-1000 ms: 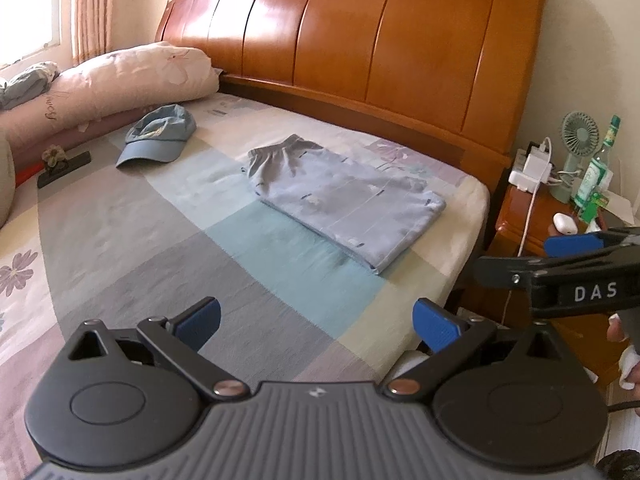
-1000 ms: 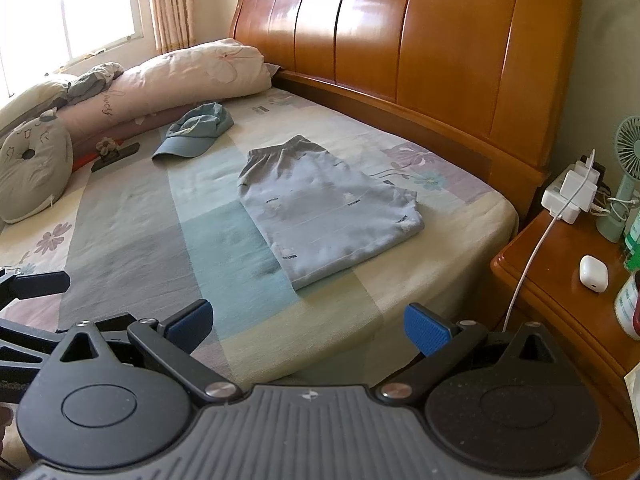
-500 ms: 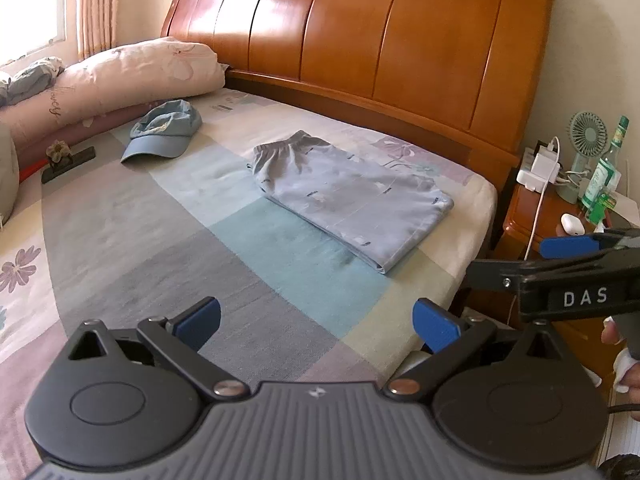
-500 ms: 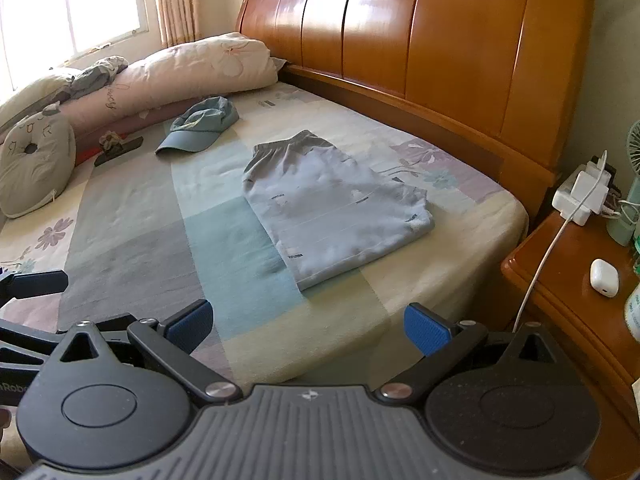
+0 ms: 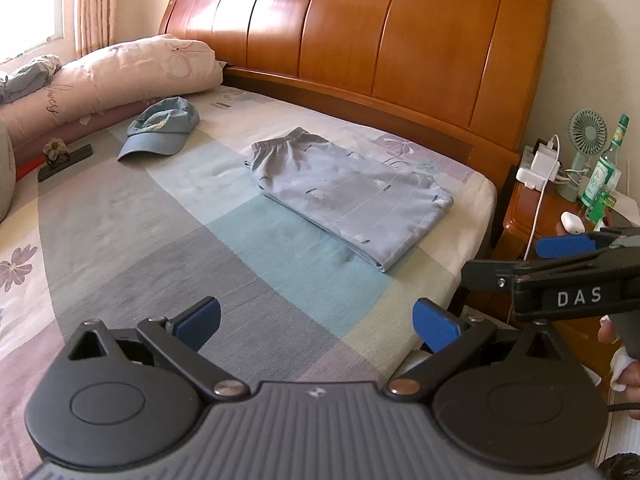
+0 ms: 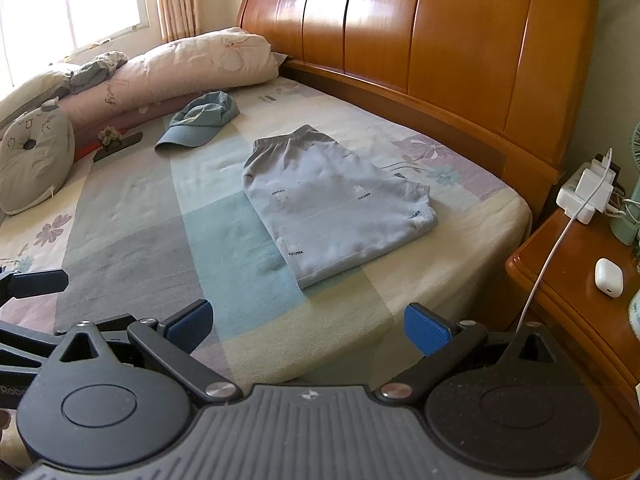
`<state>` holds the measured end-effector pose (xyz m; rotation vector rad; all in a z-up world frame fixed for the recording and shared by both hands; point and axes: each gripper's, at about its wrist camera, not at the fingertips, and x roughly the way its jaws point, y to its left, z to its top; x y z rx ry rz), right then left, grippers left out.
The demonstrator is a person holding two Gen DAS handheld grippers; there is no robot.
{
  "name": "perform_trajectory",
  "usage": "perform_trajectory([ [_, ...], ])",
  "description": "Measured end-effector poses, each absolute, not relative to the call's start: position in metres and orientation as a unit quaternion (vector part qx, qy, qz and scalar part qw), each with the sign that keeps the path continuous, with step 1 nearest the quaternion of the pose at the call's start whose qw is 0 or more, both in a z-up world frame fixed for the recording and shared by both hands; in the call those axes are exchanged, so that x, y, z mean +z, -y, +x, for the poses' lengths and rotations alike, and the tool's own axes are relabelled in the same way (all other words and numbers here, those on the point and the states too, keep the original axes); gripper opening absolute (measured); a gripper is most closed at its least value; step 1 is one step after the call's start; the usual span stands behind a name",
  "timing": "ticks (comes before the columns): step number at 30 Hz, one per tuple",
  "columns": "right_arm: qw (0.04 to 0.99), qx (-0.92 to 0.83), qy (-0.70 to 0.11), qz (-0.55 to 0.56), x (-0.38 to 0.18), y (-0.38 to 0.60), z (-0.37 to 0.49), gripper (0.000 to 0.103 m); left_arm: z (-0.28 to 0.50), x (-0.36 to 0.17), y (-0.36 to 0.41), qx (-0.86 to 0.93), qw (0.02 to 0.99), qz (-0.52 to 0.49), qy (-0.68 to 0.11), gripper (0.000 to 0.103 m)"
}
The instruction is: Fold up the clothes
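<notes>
A pale blue pair of shorts (image 5: 348, 196) (image 6: 336, 200) lies folded flat on the bed, waistband toward the headboard, near the bed's right edge. My left gripper (image 5: 318, 324) hangs open above the near part of the mattress, well short of the shorts, nothing between its blue pads. My right gripper (image 6: 308, 326) is open too, over the bed's near edge, and holds nothing. In the left wrist view the right gripper's fingers (image 5: 560, 246) reach in from the right, held by a hand (image 5: 624, 364).
A blue cap (image 5: 160, 128) (image 6: 200, 118) lies further back by the pink rolled quilt (image 5: 120, 76). A wooden headboard (image 5: 360, 32) stands behind. The bedside table (image 6: 580, 280) at the right carries a charger with a cable, an earbud case (image 6: 608, 278), a fan and a bottle (image 5: 604, 164).
Both cameras have drifted slightly forward and left, so the shorts sit a little more to the right in view. The shorts have not moved; both grippers stay open.
</notes>
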<state>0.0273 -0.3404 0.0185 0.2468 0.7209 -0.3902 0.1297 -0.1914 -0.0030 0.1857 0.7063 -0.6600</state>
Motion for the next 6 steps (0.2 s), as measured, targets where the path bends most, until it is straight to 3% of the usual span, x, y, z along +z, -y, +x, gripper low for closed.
perform_trajectory([
  [6, 0.910, -0.190, -0.351, 0.117, 0.0181, 0.3384, 0.0279, 0.103, 0.1307, -0.0037, 0.1916, -0.314, 0.881, 0.087, -0.341, 0.102],
])
